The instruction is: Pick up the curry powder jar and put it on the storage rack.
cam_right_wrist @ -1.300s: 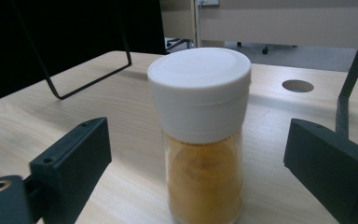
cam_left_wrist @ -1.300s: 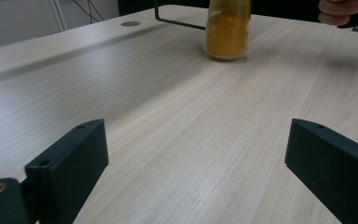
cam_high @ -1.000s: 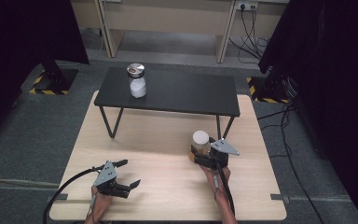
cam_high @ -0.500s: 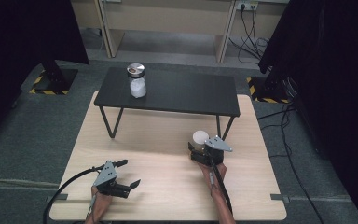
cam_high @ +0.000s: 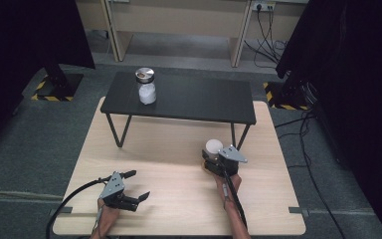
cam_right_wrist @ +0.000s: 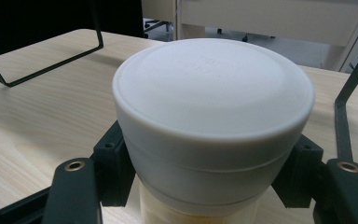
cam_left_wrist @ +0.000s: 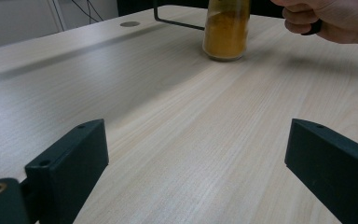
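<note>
At about five o'clock on the pale wooden counter (cam_high: 179, 149), the right hand-held gripper (cam_high: 213, 158) pinches the white round plastic lid (cam_right_wrist: 213, 100) of a glass jar of orange-yellow powder (cam_left_wrist: 225, 29). Its jaws have just been closing, and in the right gripper view the black pads sit against the lid's skirt on both sides, with the jar's lighter neck showing just below. The jar stands upright on the counter, just in front of the right legs of the low black metal side table (cam_high: 179, 97), at roughly one o'clock from the left hand-held gripper (cam_high: 134, 186).

That left hand-held gripper rests near seven o'clock on the counter, jaws spread wide with nothing between them, well apart from the jar. Farther out, at eleven o'clock on top of the black table, stands a second glass jar with a silver lid and white contents (cam_high: 145, 87).

The grip looks to be on the lid alone rather than on the glass body, and that is the likely weak point. If the lid is loose or only partly screwed on, a lift could pull it free and drop the jar. A smooth lid could also slip between the pads, and a sideways tug could tip the jar and spill powder.
</note>
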The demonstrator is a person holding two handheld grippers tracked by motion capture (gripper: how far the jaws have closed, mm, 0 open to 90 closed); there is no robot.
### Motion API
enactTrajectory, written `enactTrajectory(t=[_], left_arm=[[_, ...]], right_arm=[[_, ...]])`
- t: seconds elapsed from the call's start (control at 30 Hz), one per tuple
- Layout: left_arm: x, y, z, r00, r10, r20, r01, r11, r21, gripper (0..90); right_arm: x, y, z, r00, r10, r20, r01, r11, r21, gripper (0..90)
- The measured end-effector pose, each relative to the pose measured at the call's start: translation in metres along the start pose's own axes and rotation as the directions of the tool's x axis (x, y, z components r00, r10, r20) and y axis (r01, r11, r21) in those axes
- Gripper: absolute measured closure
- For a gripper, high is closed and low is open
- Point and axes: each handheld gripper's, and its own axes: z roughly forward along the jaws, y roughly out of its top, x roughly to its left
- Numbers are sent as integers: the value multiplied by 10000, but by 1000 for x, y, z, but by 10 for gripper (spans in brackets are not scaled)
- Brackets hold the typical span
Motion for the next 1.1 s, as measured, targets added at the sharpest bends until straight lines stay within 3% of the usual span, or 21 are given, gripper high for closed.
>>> enactTrajectory(t=[0.3,0.6,0.8,1.1], left_arm=[[0,0,0,10000,-6,12,6,10000,11,50],[0,0,0,10000,1,8,-1,10000,1,50],[1,0,0,10000,-11,15,11,10000,16,50],[0,0,0,10000,-38,27,38,10000,-13,50]], right_arm=[[3,6,-11,9998,-88,-160,87,9999,-101,348],[5,37,-38,9950,-543,-842,505,9976,-472,349],[8,75,-51,9860,-839,-1442,728,9941,-810,349],[8,153,-53,9674,-1163,-2250,893,9879,-1266,349]])
